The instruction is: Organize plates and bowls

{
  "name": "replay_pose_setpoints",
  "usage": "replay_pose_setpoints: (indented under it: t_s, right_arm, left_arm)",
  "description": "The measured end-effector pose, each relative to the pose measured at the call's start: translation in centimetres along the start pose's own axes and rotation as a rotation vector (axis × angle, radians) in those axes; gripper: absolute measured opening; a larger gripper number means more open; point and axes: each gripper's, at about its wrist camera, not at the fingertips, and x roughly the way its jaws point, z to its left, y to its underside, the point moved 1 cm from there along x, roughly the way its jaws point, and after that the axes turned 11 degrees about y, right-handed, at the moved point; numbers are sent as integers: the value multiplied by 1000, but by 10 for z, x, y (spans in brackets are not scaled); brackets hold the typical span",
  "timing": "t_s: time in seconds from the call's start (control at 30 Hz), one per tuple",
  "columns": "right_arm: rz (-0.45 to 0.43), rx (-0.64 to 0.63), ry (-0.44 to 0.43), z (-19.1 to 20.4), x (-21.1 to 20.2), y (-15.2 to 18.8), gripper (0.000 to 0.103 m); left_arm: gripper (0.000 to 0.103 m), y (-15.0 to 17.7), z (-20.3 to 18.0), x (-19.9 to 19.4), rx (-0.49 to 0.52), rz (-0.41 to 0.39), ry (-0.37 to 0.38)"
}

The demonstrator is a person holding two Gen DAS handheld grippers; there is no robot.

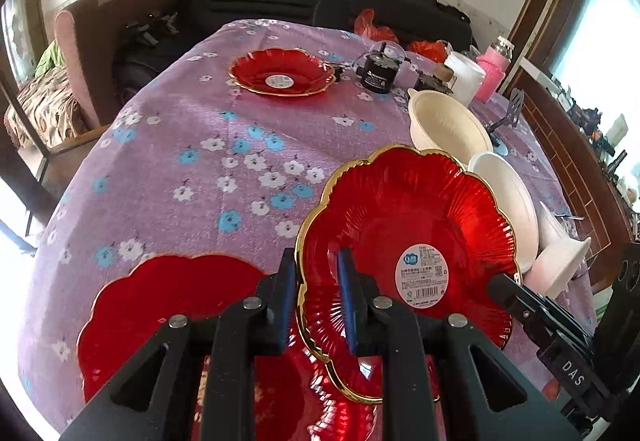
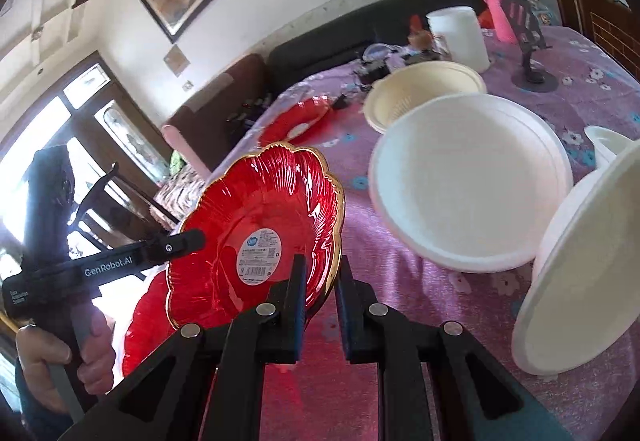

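Above the floral tablecloth (image 1: 180,129): held plate (image 1: 408,241), tilted, sticker facing up.
Left gripper (image 1: 318,277): fingers pinch the held plate's gold rim.
Right gripper (image 2: 320,281): fingers astride the opposite rim; firm clamp cannot be told.
Beneath: second red plate (image 1: 160,301) on the cloth, judged the stack's base.
Left undone: far red plate (image 1: 282,71), cream bowl (image 2: 424,89), white bowl (image 2: 472,177), tipped white plate (image 2: 580,281) lie unsorted.

My left gripper (image 1: 317,269) pinches the gold rim of a tilted red plate (image 1: 408,241), lifted above another red plate (image 1: 160,305) on the purple floral tablecloth (image 1: 180,145); white bowls (image 1: 508,201) sit just beyond.
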Motion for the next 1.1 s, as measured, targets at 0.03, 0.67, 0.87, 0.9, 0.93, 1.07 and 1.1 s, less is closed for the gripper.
replay_pose_setpoints:
  t_s: [0.03,0.67,0.87,0.9,0.93,1.07,1.1]
  right_arm:
    - [-5,-8,-18,5,-3,2,15]
    - [66,-226,-127,82,4,44,16]
    - [129,-247,-108,102,19,57,16]
    - [131,-252,-103,104,21,58,16]
    - [133,-258,-97,107,23,59,16]
    - [133,-282,-76,113,31,64,16]
    - [125,-292,-70,114,32,65,16]
  left_arm:
    - [18,3,3,-5,-8,-8,0]
    - [21,89,73,-73,-130,-121,-41]
    - [21,100,97,-73,-177,-121,-60]
    - [21,102,100,-74,-184,-122,-61]
    - [21,103,103,-74,-189,-124,-63]
    - [21,105,106,-73,-190,-123,-76]
    - [21,105,106,-72,-188,-122,-81]
